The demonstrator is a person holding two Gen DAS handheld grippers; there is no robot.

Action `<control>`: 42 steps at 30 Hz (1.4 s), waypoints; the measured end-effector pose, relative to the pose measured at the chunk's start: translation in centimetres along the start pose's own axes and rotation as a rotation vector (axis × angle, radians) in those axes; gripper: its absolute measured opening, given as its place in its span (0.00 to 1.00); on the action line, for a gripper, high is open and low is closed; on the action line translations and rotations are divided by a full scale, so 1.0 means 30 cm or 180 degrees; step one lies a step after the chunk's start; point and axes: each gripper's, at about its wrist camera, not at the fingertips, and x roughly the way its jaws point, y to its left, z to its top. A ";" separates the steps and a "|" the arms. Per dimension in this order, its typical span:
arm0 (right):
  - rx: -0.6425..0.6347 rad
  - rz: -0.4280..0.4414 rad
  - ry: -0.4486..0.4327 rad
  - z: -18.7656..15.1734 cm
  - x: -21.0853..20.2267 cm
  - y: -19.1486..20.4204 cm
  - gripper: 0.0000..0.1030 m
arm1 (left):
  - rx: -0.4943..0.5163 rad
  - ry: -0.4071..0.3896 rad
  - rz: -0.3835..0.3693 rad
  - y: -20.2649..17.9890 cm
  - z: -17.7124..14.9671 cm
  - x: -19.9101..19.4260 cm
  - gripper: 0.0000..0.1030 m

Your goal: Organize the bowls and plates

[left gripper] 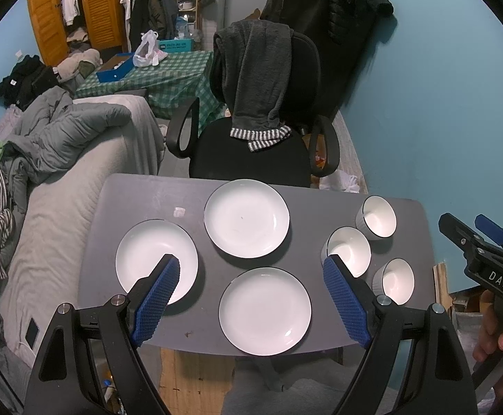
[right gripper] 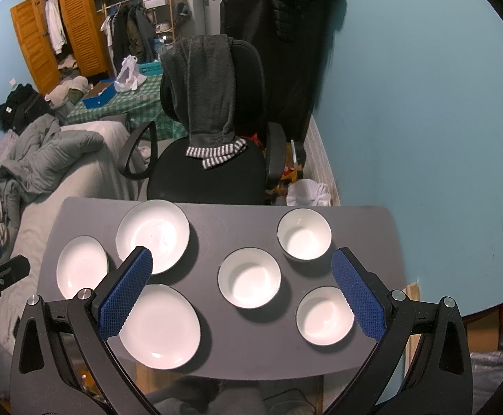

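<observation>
Stacking has not yet been begun: three white plates [left gripper: 247,218] lie apart on the left half of the grey counter [left gripper: 320,204] and three white bowls [right gripper: 249,283] stand apart on its right half, while the left gripper [left gripper: 251,269] and the right gripper [right gripper: 241,266] are both held spread wide and empty above them. A plate is best taken by its rim at the near edge, lifted level, and lowered centred onto its neighbour; bowls are best nested gently.

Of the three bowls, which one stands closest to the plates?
The middle bowl: it sits further toward the plates than the far bowl and the near bowl.
</observation>
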 end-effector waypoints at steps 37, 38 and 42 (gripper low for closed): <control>-0.0314 0.0057 0.0034 0.015 0.039 0.080 0.99 | -0.0262 -0.0080 0.0127 0.118 -0.033 -0.005 0.84; -0.0345 0.0070 0.0029 0.017 0.041 0.090 0.99 | -0.0282 -0.0079 0.0136 0.123 -0.034 -0.004 0.84; -0.0457 0.0130 0.0024 0.029 0.058 0.124 0.99 | -0.0379 -0.0079 0.0193 0.159 -0.050 -0.003 0.84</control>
